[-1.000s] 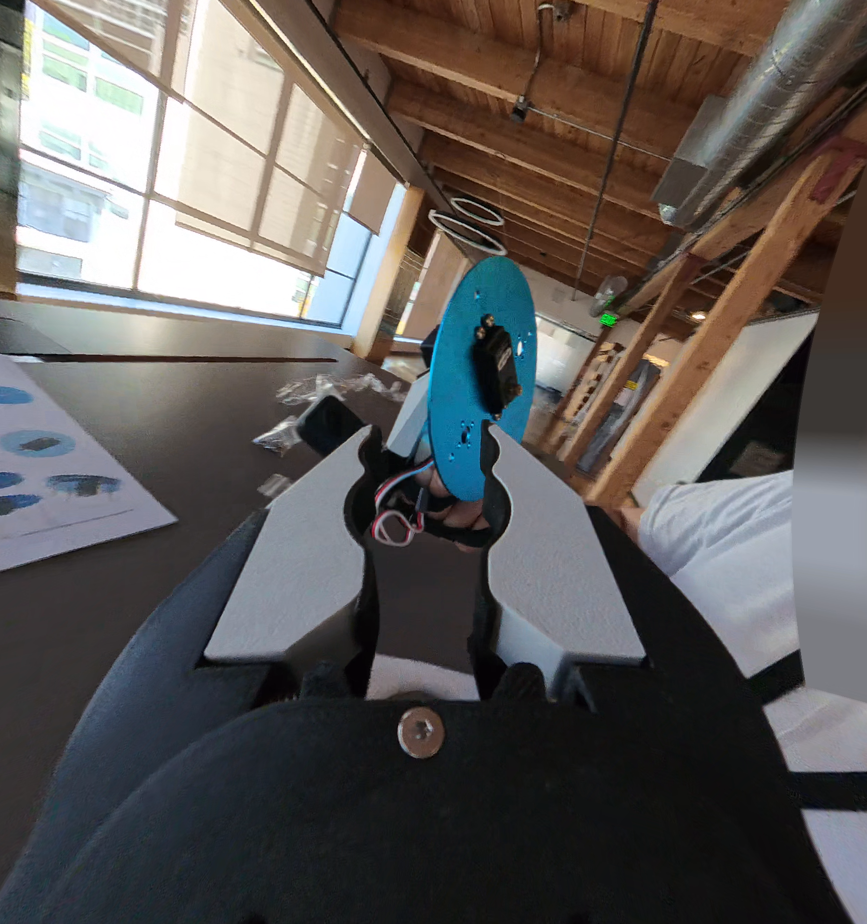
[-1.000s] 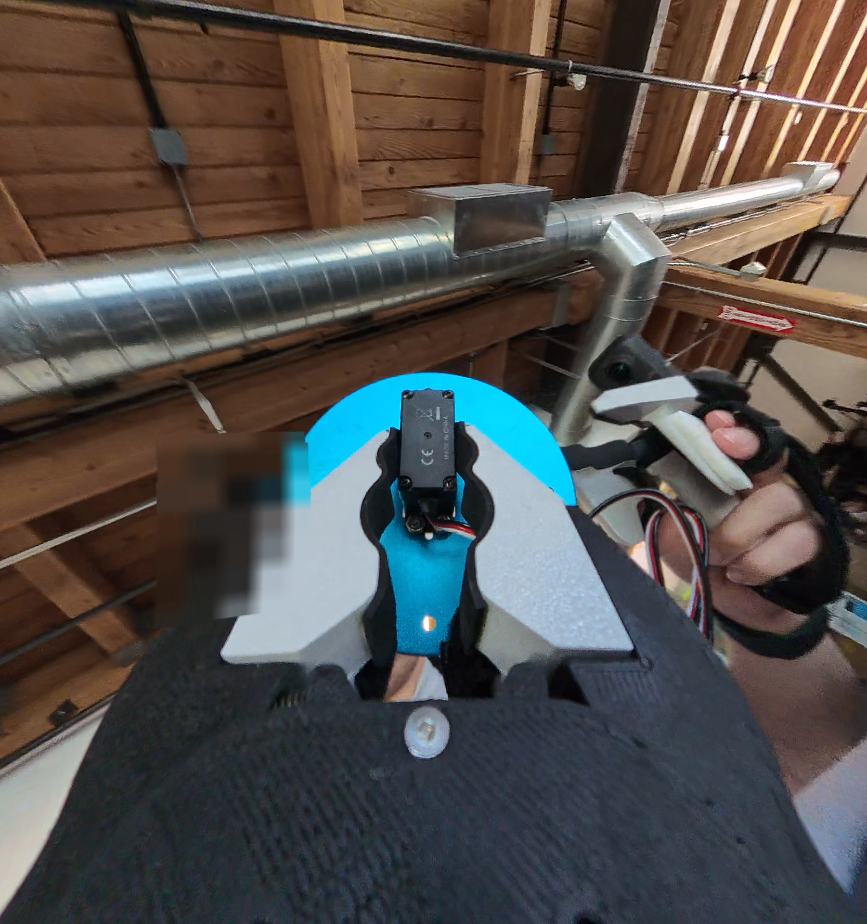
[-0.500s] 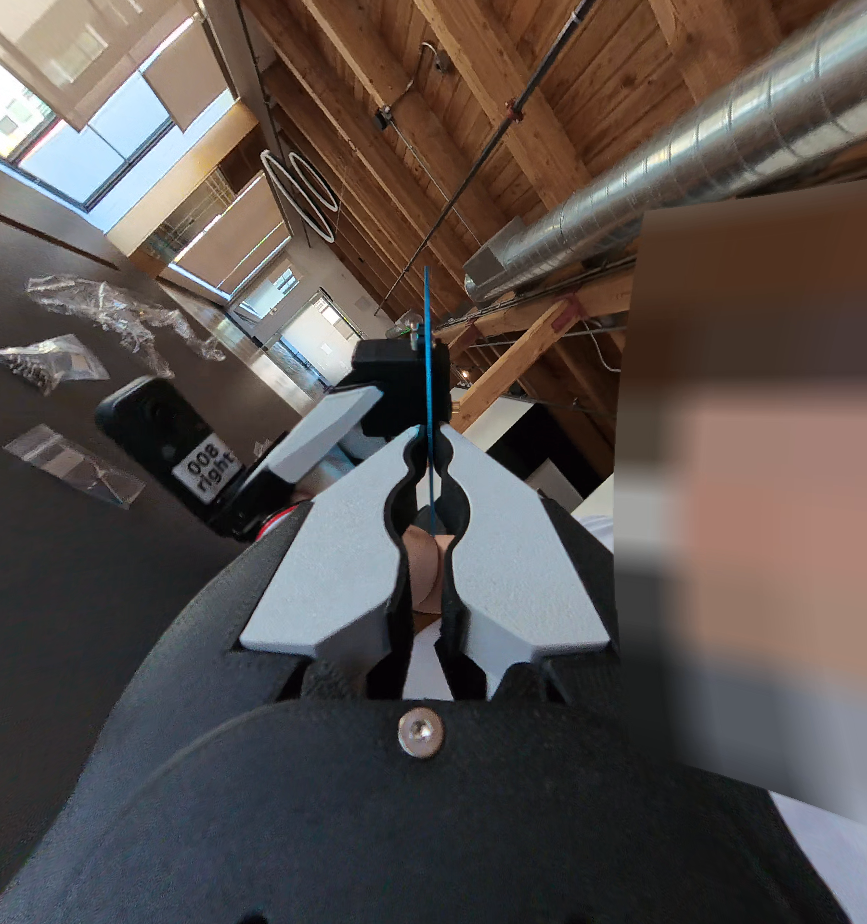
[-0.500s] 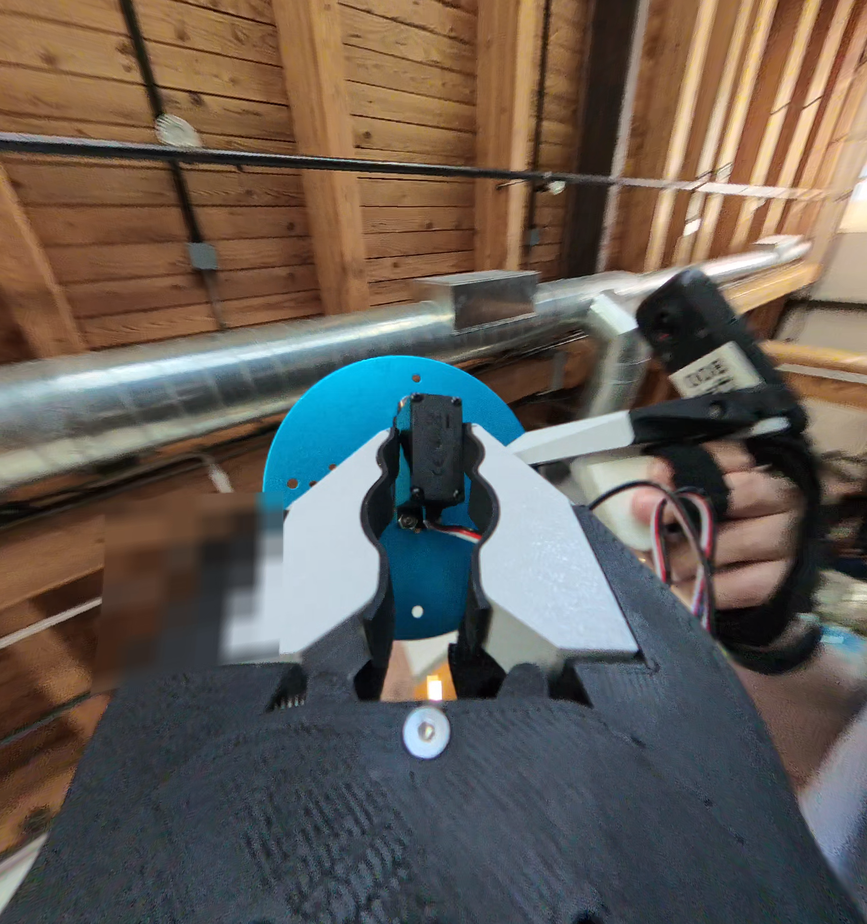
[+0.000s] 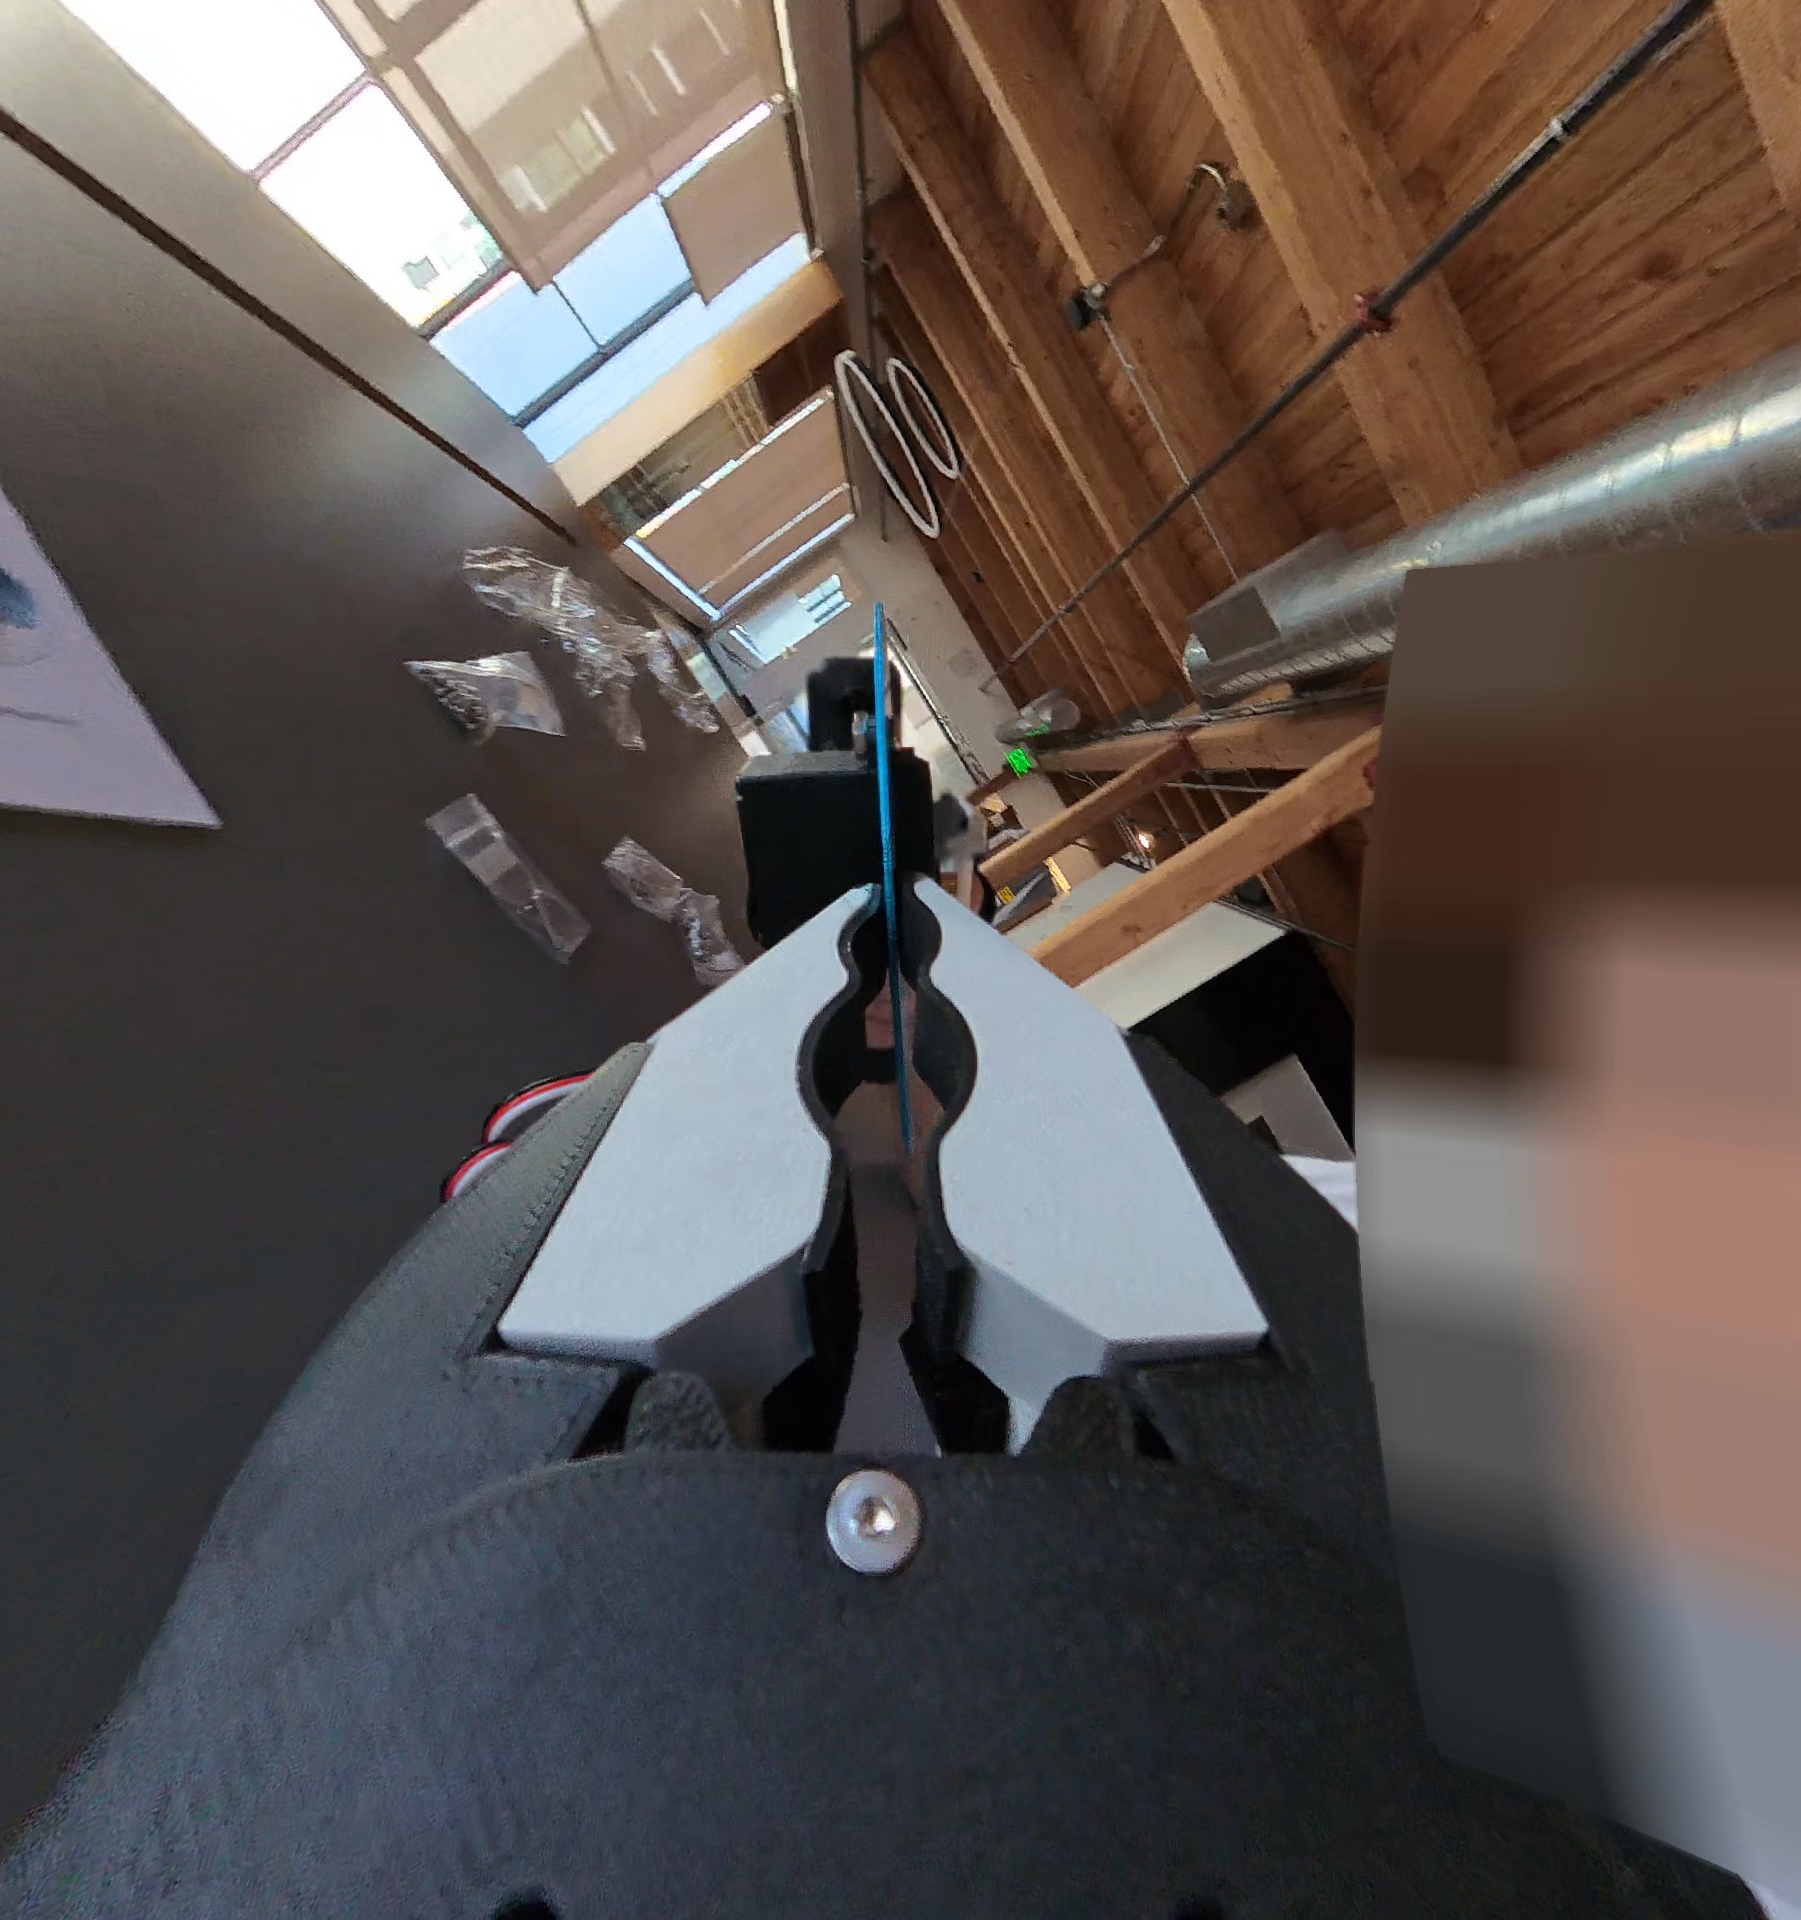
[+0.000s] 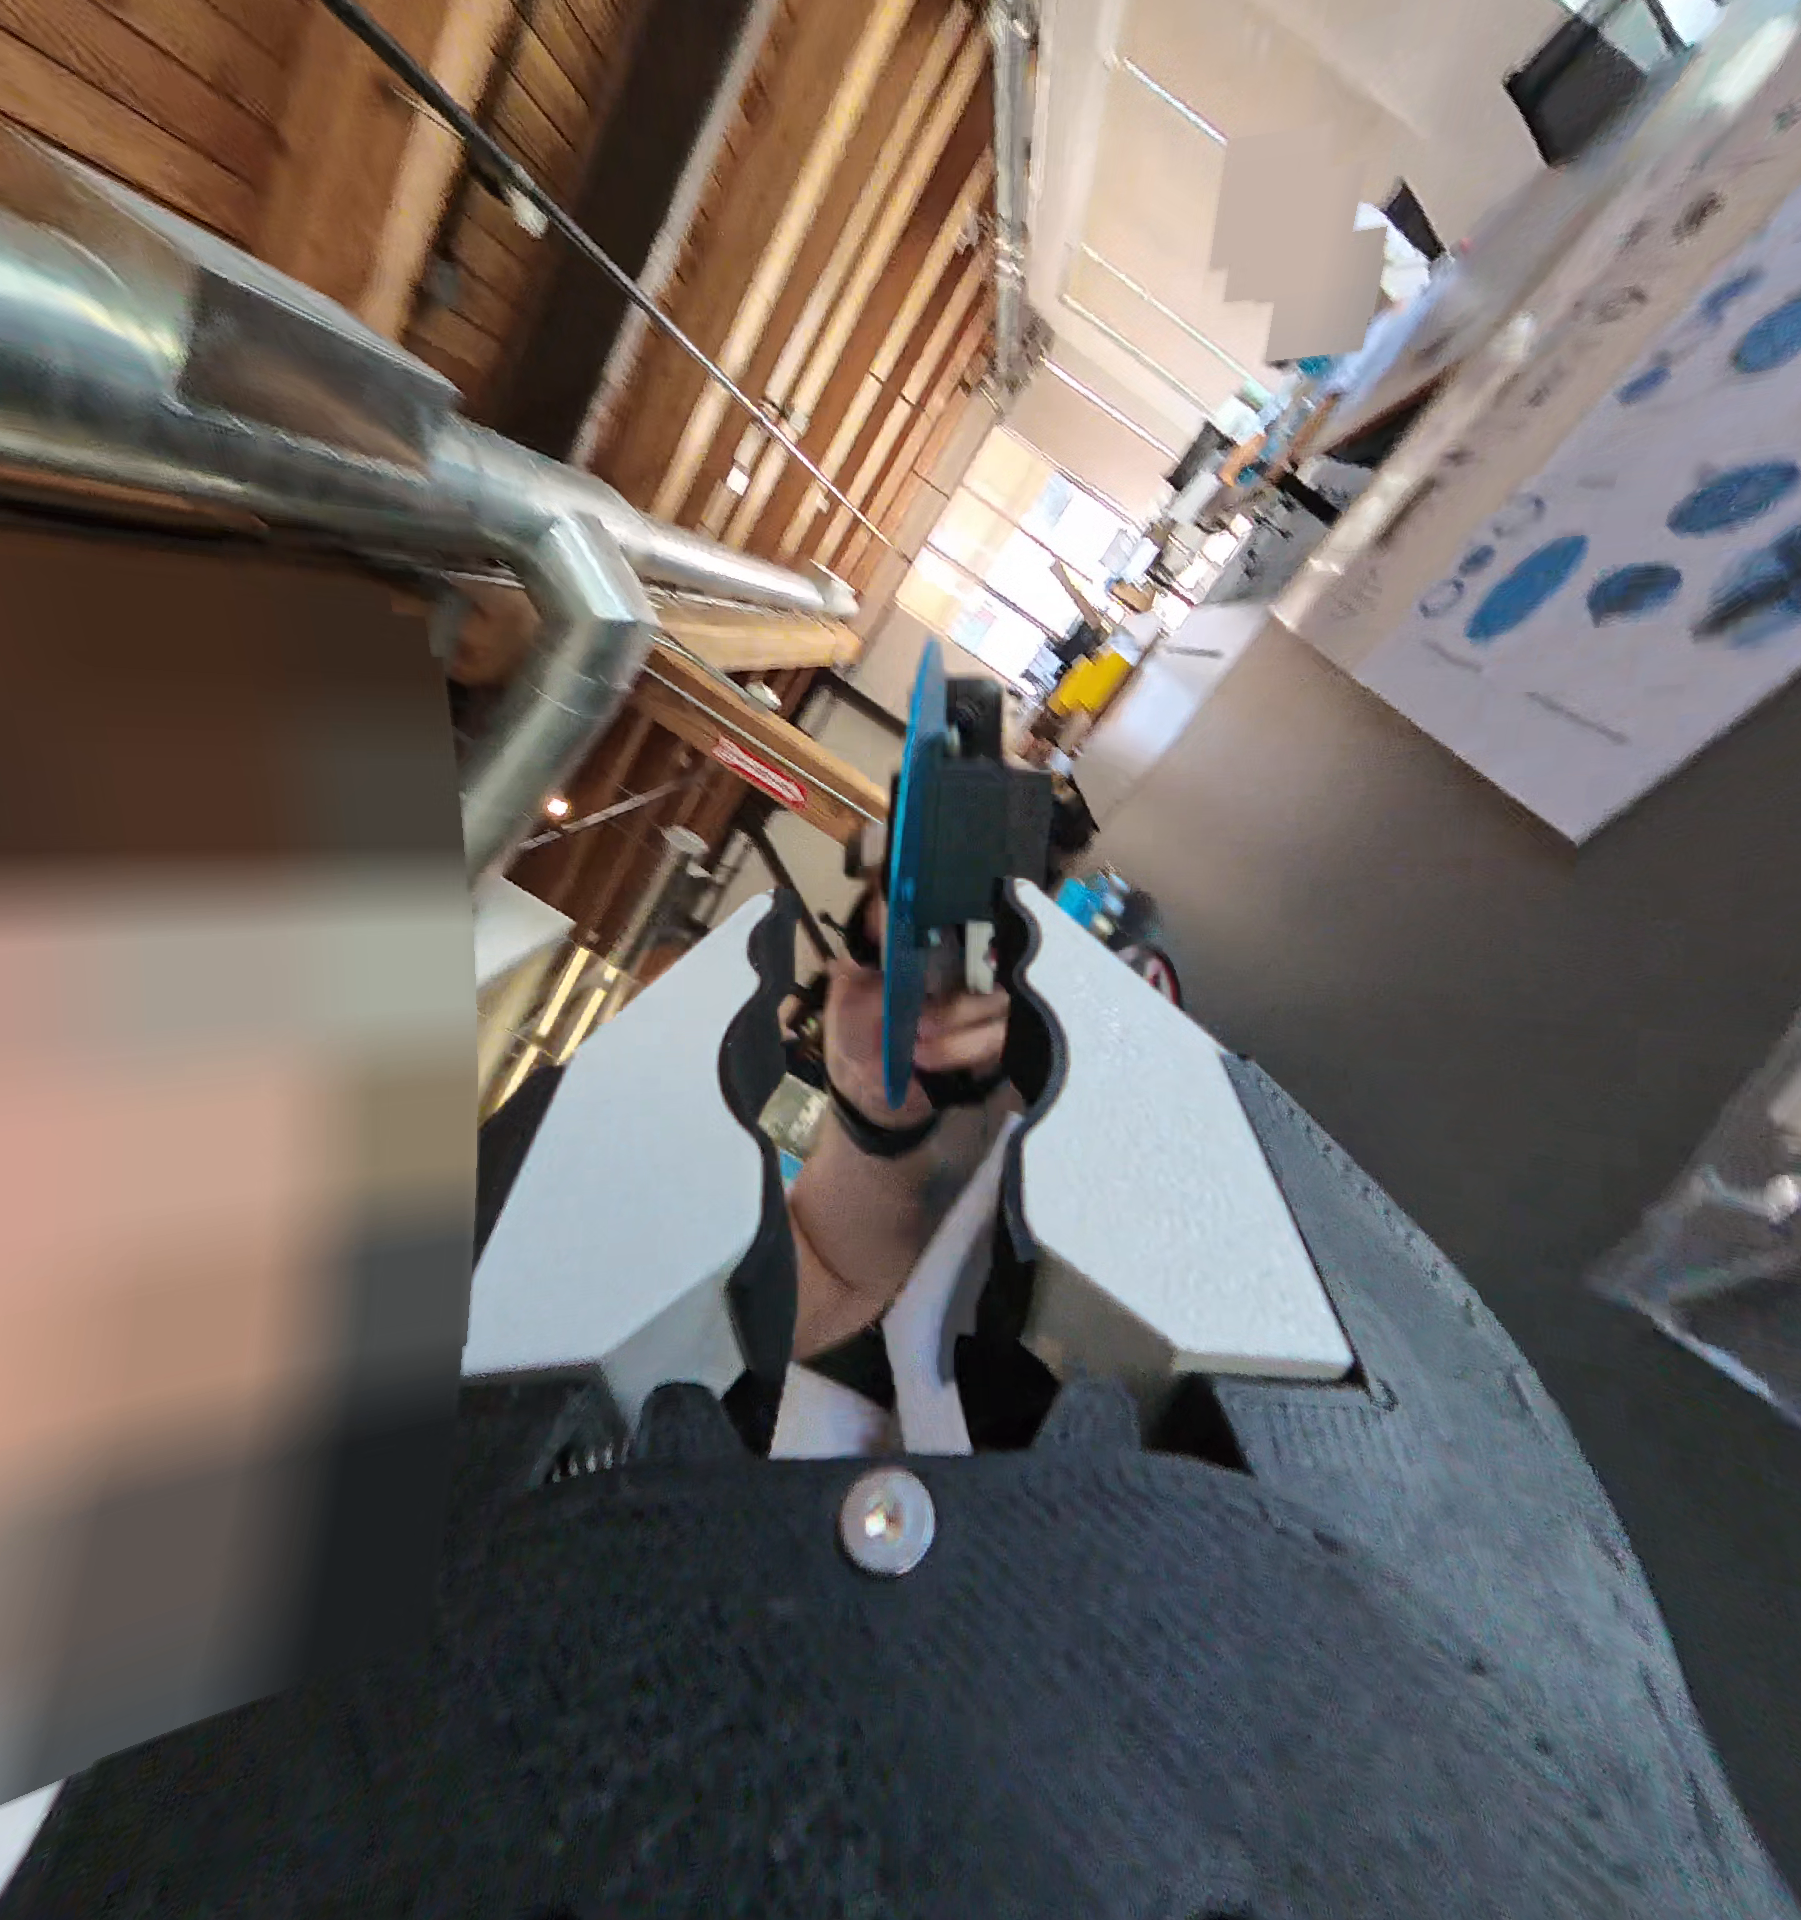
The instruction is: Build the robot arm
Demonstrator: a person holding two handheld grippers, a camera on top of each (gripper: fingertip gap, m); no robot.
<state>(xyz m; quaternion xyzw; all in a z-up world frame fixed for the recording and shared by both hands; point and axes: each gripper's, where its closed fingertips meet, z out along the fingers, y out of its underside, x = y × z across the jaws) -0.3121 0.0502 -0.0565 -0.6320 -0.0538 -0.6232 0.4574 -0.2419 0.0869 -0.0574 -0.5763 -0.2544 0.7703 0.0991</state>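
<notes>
Blue disc plate (image 5: 888, 790) with its black servo (image 5: 808, 831) stands edge-on, pinched at your left gripper (image 5: 891, 906) tips, raised off the dark table (image 5: 252, 1039) and its clear bags (image 5: 491, 696) — your right gripper (image 6: 896, 914), jaws apart, flanks the servo without clamping it.

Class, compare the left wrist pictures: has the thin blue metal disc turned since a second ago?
Yes. The thin blue metal disc showed its round face; now it stands edge-on against the wooden ceiling beams, clamped in the left gripper.

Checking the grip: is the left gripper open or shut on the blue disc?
Shut. Left gripper fingertips pinch the edge-on blue disc between them.
</notes>
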